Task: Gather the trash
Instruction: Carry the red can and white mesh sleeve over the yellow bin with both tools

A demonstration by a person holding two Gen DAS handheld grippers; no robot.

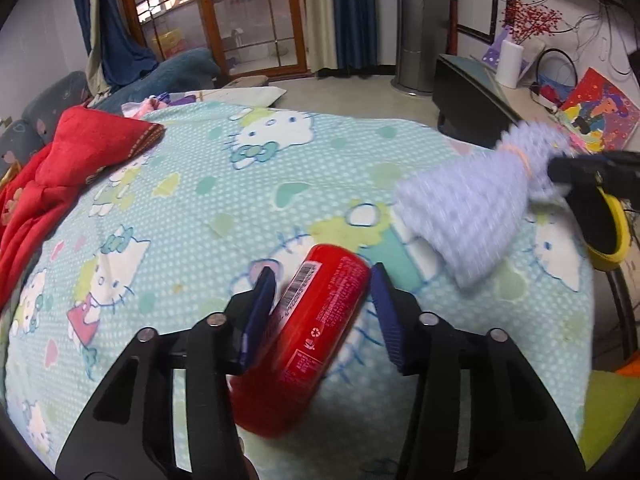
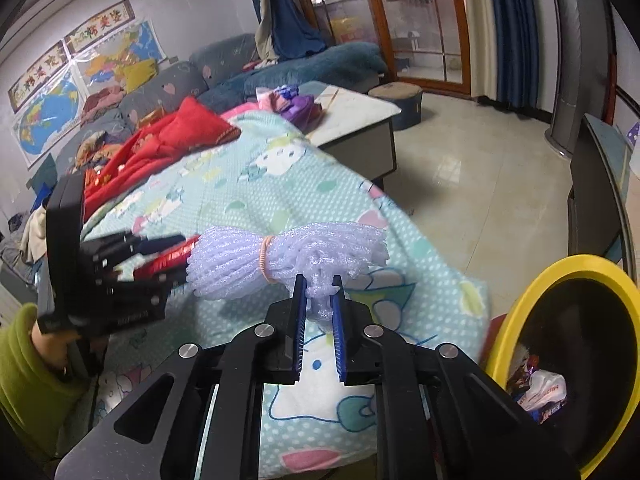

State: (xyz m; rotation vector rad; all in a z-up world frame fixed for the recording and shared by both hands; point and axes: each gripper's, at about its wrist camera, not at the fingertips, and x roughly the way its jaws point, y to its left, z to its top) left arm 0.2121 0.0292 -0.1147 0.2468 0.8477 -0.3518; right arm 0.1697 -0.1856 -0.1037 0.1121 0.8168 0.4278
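A red drink can (image 1: pixel 316 332) lies tilted on the Hello Kitty blanket (image 1: pixel 208 208), and my left gripper (image 1: pixel 322 272) is closed around it with both blue pads against its sides. A lilac foam net (image 2: pixel 288 256), bunched and tied with an orange rubber band, hangs above the blanket; my right gripper (image 2: pixel 320 292) is shut on its crumpled end. In the left wrist view the foam net (image 1: pixel 472 208) is blurred at the right, with the right gripper (image 1: pixel 560 172) behind it. The right wrist view shows the left gripper (image 2: pixel 160 248) with the red can (image 2: pixel 172 258), held by a hand in a green sleeve (image 2: pixel 24 360).
A black bin with a yellow rim (image 2: pixel 580 268) stands at the right past the blanket's edge, with wrappers inside. Red cloth (image 1: pixel 68 168) lies at the far left. A low table (image 2: pixel 352 120) and tiled floor (image 2: pixel 480 168) lie beyond.
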